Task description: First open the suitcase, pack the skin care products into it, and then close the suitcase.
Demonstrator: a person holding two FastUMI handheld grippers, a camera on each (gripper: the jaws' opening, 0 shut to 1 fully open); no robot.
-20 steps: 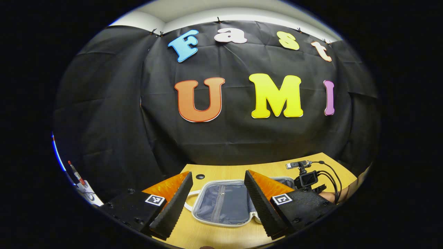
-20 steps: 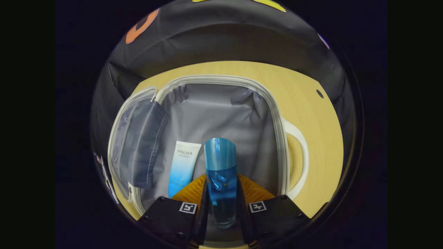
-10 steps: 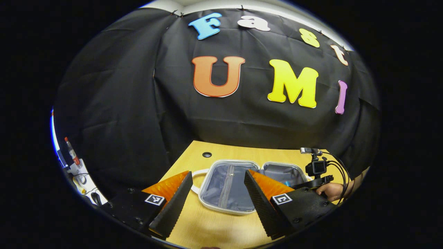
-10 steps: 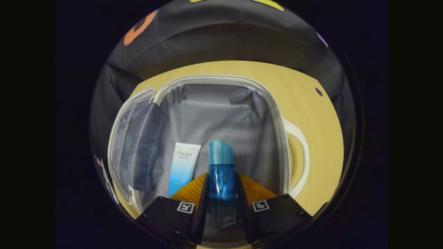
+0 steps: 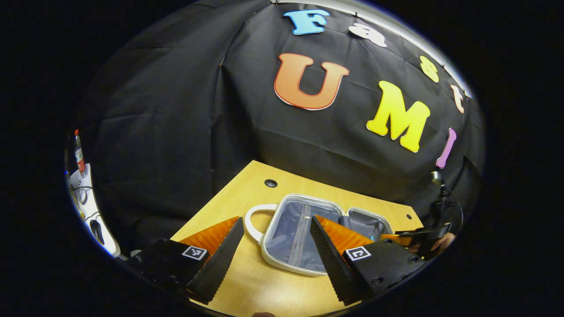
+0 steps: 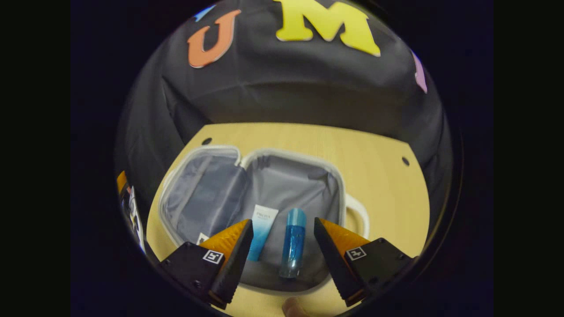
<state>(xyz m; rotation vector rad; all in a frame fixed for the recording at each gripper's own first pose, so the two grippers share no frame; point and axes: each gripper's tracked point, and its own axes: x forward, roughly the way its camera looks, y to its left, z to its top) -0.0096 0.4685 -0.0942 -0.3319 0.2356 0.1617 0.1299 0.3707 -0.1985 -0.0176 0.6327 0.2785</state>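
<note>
The suitcase (image 6: 339,193) lies open on the wooden table, its two halves lined in grey. In its right half a blue bottle (image 6: 293,241) lies beside a white-and-blue tube (image 6: 262,229). My right gripper (image 6: 282,229) hangs open above them, apart from both. In the left gripper view the open suitcase (image 5: 282,259) lies ahead with its white handle (image 5: 253,220) toward me. My left gripper (image 5: 276,226) is open and holds nothing, hovering above the table before the suitcase. The other gripper (image 5: 423,240) and a hand show at the far right.
The wooden table (image 6: 379,149) has small round holes (image 6: 405,161) near its back corners. The black booth wall stands right behind it. White equipment with cables (image 5: 86,198) sits off the table's left side.
My right gripper has let go of the blue bottle, which now lies in the suitcase, and has pulled back and up. My left gripper has drawn back and turned, so the suitcase looks smaller.
</note>
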